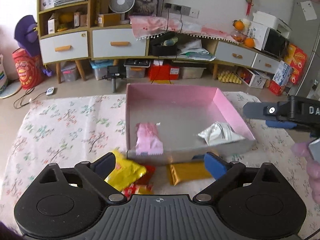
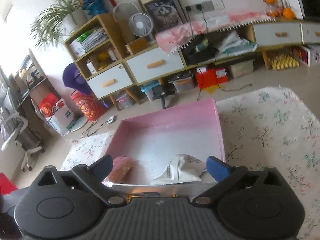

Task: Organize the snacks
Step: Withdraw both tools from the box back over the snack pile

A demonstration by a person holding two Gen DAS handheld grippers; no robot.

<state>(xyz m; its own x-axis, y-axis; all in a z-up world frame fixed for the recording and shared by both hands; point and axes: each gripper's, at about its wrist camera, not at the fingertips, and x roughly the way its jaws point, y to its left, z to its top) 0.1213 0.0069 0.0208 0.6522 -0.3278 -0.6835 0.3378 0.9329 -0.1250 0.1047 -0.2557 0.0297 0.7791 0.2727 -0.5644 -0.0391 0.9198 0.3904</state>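
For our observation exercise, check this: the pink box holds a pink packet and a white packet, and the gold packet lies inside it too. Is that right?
Not quite. The gold packet lies outside the pink box, on the floral cloth before its near wall, as the left wrist view shows. The pink packet and white packet are indeed inside.

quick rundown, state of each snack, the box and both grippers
pink box: open, no lid, on the floral cloth
pink packet: lying in the box
white packet: crumpled, in the box
yellow packet: outside, in front of the box
gold bar: outside, flat on the cloth
left gripper: jaws open, empty
right gripper: jaws open, empty
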